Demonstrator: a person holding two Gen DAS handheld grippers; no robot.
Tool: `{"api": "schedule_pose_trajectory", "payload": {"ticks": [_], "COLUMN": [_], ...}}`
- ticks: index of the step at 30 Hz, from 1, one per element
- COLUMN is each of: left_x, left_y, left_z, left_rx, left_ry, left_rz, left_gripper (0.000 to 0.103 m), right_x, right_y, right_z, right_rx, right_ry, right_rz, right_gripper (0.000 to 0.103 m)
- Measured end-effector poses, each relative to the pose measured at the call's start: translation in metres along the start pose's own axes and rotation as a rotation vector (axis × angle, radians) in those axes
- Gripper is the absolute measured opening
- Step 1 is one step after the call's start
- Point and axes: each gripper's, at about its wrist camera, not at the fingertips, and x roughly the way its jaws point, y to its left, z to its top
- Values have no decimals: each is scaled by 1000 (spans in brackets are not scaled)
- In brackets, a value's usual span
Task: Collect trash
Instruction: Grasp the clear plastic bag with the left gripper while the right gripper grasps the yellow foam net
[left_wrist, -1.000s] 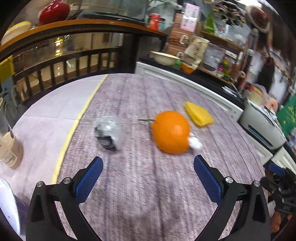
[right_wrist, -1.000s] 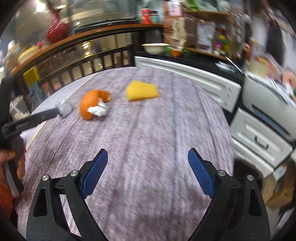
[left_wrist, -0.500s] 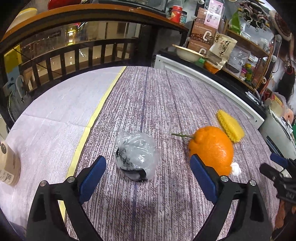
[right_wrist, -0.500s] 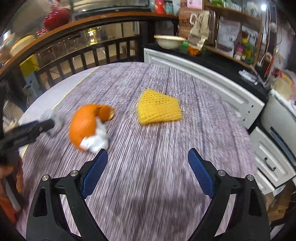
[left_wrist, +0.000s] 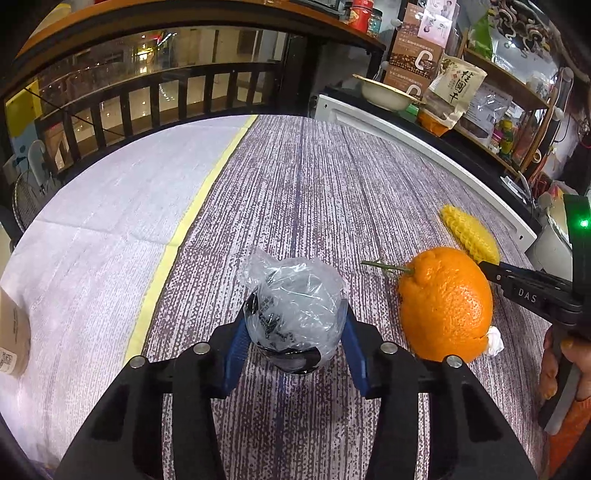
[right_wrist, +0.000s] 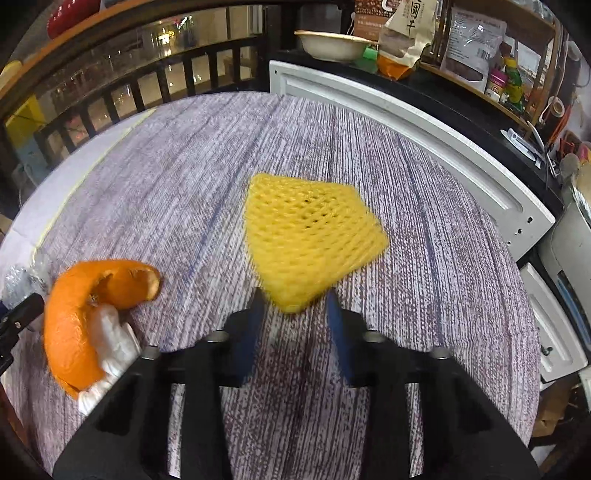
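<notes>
Left wrist view: left gripper (left_wrist: 295, 328) has its blue pads (left_wrist: 236, 343) pressed against both sides of a crumpled clear plastic bag (left_wrist: 293, 310) with dark printing, which sits on the table between them. Just right of the jaws, an orange peel (left_wrist: 445, 304) reads as a whole fruit with a green stem, a white tissue wad (left_wrist: 493, 339) at its near right edge.

Right wrist view: the same orange peel (right_wrist: 79, 314) proves a hollow curled shell, the white tissue (right_wrist: 110, 345) tucked inside it, left of the jaws. Right gripper (right_wrist: 295, 314) has its jaws narrowed around the near corner of a yellow foam fruit net (right_wrist: 314, 240); blur hides whether the pads actually touch it. In the left view only a sliver of the foam net (left_wrist: 469, 232) shows beyond the peel.

Surface: purple-grey streaked tablecloth (left_wrist: 314, 184), a yellow stripe (left_wrist: 184, 225) left of the left jaws. Beyond: dark wooden railing (left_wrist: 147, 99), white cabinet panel (right_wrist: 406, 122), cream bowl (right_wrist: 332, 44), cluttered shelves (left_wrist: 498, 92).
</notes>
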Motion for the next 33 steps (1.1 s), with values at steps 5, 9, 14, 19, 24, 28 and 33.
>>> {"api": "schedule_pose_trajectory", "payload": {"ticks": [5, 9, 14, 19, 24, 28, 33], "left_x": [-7, -20, -38, -57, -77, -90, -103], "left_y": [-1, -5, -12, -23, -37, -49, -66], "left_z": [1, 1, -3, -13, -23, -30, -39], "left_rx": [-15, -11, -11, 9, 34, 53, 81], "left_ry": [-15, -49, -82, -114, -141, -156, -178], "left_rz": [-19, -24, -55, -92, -132, -169, -201], "left_gripper": [42, 42, 42, 42, 42, 42, 42], "right_x": [-6, -20, -47, -80, -113, -134, -159], "right_y": [2, -1, -5, -13, -25, -34, -52], "right_z": [-5, -10, -23, -40, -61, -79, -102], "right_rx": [-9, 2, 6, 26, 54, 67, 102], "right_ry": [-13, -40, -89, -143, -191, -224, -261], "right_rz": [5, 14, 18, 39, 54, 57, 59], "right_gripper": [11, 10, 10, 10, 10, 10, 10]}}
